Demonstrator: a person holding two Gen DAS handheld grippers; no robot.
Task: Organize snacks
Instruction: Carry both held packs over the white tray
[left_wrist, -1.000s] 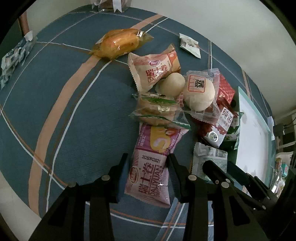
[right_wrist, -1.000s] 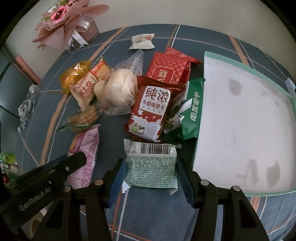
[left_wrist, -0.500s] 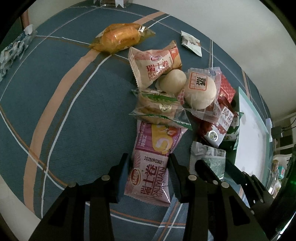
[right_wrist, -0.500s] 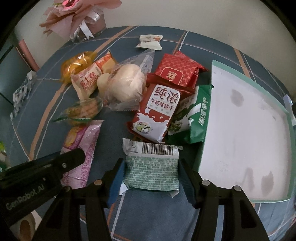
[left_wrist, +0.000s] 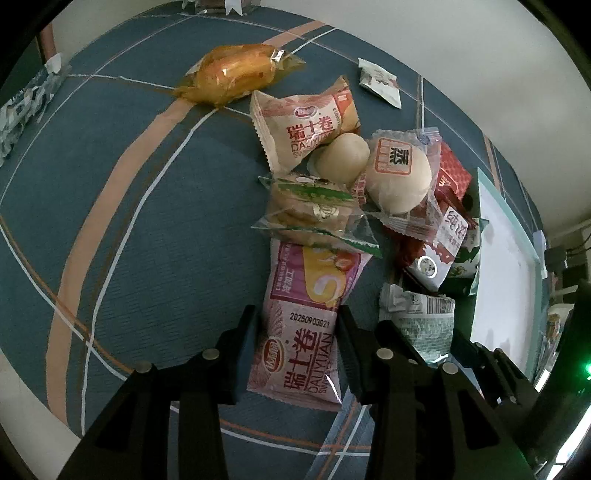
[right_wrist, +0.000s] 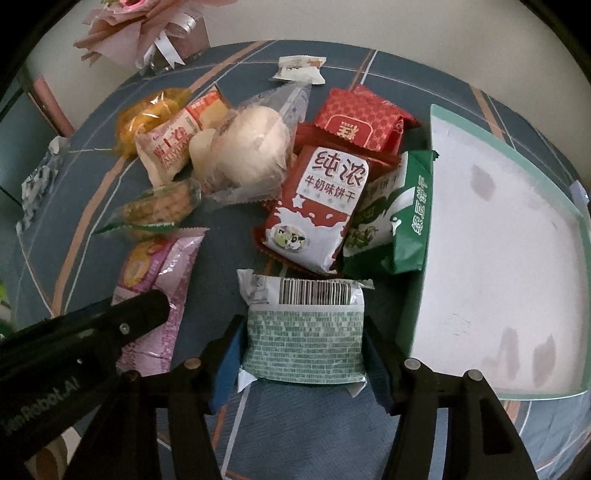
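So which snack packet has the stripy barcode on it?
The pale green patterned packet between the right claw's fingers. Its white top flap carries the barcode; no other packet's visible face shows one.

The left gripper (left_wrist: 297, 325) has eased forward along the pink swiss-roll packet (left_wrist: 308, 314), so the packet's lower half now sits deeper between its fingers than a second ago. The right gripper (right_wrist: 304, 345) has likewise crept forward around the green-patterned packet (right_wrist: 304, 334), its fingers now flanking the packet's sides closely. In the right wrist view the left gripper's arm reaches further in over the pink packet.
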